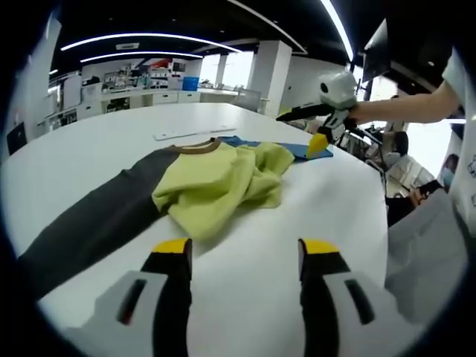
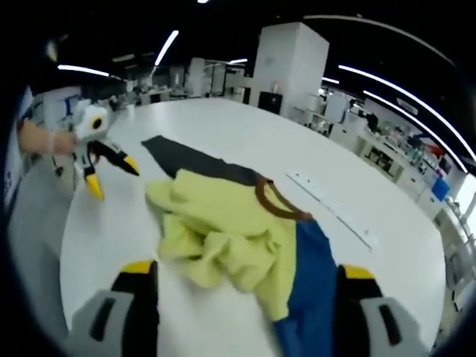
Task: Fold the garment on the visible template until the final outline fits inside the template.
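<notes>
Holding both tongs off the cloth, nothing gripped. My left gripper (image 1: pixel 244 256) has its jaws apart over bare white table (image 1: pixel 89 156), yellow tips just short of the garment (image 1: pixel 223 182). My right gripper (image 2: pixel 249 277) is also spread wide; in the right gripper view the crumpled cloth sits between and just ahead of its jaws, though whether it hangs above or touches I can't tell.

Garment is a yellow-green shirt w/ a brown collar (image 2: pixel 279 202), bunched in a heap — not flat. It lies across the template: dark grey strip (image 1: pixel 97 216) running out to the left of my left tongs, blue strip (image 2: pixel 316 286) running under the cloth toward my right jaw. Beyond the heap, a thin pale bar (image 2: pixel 335 208) lies flat on the table, well apart from the cloth.

Risks, as I judge it: heap is several layers thick, so a blind pinch could grab two layers & drag the whole bundle off the template. Pulling w/ one side only would twist it. Edges are hidden in the folds — need to find a hem first, else the outline won't fit inside.
</notes>
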`<state>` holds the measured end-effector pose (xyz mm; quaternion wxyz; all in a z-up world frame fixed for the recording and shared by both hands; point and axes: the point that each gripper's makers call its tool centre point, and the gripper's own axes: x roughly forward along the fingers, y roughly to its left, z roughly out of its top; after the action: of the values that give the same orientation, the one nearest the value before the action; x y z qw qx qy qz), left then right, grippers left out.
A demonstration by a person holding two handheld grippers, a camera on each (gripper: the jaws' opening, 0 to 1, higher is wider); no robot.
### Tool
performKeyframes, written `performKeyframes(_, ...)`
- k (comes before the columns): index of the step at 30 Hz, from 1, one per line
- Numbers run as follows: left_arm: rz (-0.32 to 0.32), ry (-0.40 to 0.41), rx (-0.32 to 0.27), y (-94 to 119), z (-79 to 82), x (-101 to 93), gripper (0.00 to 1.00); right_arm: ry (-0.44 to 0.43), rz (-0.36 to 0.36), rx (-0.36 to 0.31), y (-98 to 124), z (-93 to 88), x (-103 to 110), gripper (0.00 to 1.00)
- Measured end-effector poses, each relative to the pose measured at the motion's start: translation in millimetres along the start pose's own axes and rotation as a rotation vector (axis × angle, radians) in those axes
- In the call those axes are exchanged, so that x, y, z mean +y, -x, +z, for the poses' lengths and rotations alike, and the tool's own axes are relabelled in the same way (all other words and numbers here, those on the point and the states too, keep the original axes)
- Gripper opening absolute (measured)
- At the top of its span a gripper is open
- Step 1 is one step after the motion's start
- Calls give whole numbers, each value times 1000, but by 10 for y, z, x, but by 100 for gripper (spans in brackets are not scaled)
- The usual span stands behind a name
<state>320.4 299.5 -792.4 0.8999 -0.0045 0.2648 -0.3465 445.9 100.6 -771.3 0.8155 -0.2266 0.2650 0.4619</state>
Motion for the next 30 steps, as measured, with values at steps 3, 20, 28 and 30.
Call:
performKeyframes(3, 2, 3, -1, 1, 12, -5, 54, 14, -38, 7, -42, -96, 1, 82)
performKeyframes(20, 11, 14, -1, 22, -26, 14, 54, -31, -99, 2, -124, -367, 198, 50)
performKeyframes(28, 0, 22, -5, -15, -38, -32, 54, -34, -109, -6, -327, -400, 363, 31)
performKeyframes(30, -4, 19, -1, -23, -48, -60, 54, -43, -119, -11, -392, -439, 366, 27)
